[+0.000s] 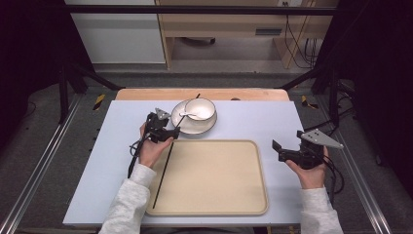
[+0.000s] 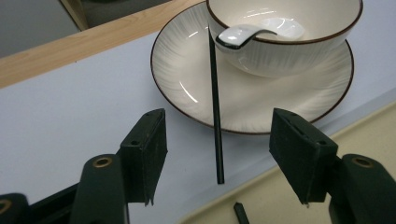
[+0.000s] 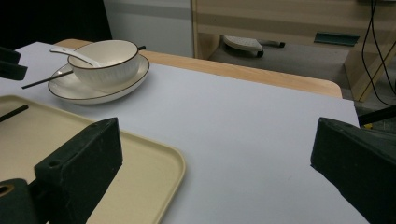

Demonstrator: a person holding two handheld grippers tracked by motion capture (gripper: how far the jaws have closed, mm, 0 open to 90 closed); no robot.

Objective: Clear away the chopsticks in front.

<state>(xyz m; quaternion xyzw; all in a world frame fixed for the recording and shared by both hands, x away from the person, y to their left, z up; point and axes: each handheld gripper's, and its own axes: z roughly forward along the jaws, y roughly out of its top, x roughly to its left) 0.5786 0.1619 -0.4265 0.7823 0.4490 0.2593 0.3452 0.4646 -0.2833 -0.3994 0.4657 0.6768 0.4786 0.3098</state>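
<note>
A white bowl (image 1: 200,108) with a white spoon (image 1: 187,115) in it stands on a white plate (image 1: 193,130) at the back of the table. One black chopstick (image 1: 180,120) leans across the plate beside the bowl. In the left gripper view its near end (image 2: 215,102) rests on the mat between my open jaws, touching neither. My left gripper (image 1: 168,126) hovers at the plate's near-left rim. A second chopstick (image 1: 163,173) lies along the left edge of the beige tray (image 1: 214,195). My right gripper (image 1: 278,150) is open and empty, right of the tray.
A pale blue mat (image 1: 122,146) covers the wooden table (image 1: 146,93). The tray fills the near middle. Bare mat (image 3: 243,121) stretches in front of the right gripper. Black frame bars and cables stand beyond the table's sides.
</note>
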